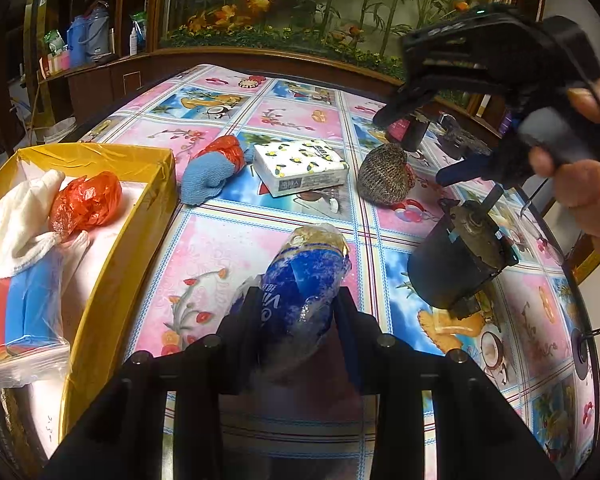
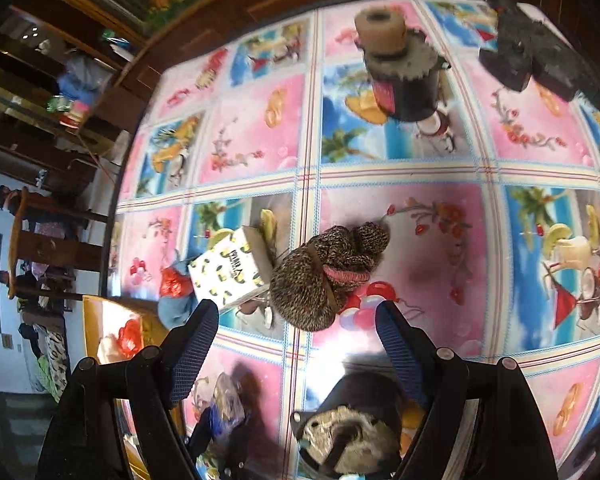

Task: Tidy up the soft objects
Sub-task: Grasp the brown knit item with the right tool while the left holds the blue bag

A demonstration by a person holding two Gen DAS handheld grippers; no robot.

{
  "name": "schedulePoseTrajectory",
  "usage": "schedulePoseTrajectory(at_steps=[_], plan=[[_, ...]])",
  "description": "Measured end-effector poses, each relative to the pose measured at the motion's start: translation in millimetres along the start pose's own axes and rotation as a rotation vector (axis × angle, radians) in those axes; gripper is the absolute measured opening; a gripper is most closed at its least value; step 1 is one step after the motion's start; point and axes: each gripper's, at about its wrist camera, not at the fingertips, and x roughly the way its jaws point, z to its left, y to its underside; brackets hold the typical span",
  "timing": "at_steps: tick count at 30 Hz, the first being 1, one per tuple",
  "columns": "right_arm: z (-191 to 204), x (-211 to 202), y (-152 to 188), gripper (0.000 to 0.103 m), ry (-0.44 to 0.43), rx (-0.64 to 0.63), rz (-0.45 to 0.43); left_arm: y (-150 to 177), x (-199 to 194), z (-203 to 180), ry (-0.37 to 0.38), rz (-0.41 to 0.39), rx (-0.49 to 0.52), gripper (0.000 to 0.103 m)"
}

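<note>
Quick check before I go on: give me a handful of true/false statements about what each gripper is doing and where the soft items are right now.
1. The left gripper is shut on the blue plastic-wrapped pack. True.
2. The right gripper is clamped on the speckled knit item. False: its jaws stand open above the table, with nothing between the pads.
3. The orange plastic bag lies inside the yellow box. True.
4. The lemon-print tissue pack is already in the yellow box. False: it lies on the tablecloth, between the blue cloth bundle and the knit item.
5. The white cloth is in the yellow box. True.
</note>
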Motion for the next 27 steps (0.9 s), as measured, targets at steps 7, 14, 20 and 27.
schedulePoseTrajectory(at_steps=[7, 14, 20, 27], plan=[[1.4, 35.5, -19.3, 0.073, 0.119, -0.006, 0.081, 0.3, 0.3, -0.4, 0.001, 0.001, 0.002, 0.035], [10.6, 25.2, -12.3, 0.057, 0.076, -0.087, 0.008, 0.9, 0.2, -0.5, 0.002, 0.002, 0.005, 0.035], [5.7, -54.6, 26.5, 0.057, -0.077, -0.13, -0.198, 0.8, 0.9, -0.7, 0.001, 0.002, 0.009, 0.035], [-34.6, -140.3, 126.8, 0.057, -0.131, -0.197, -0.431, 0.4, 0.9, -1.4, -0.002, 0.002, 0.015, 0.035]])
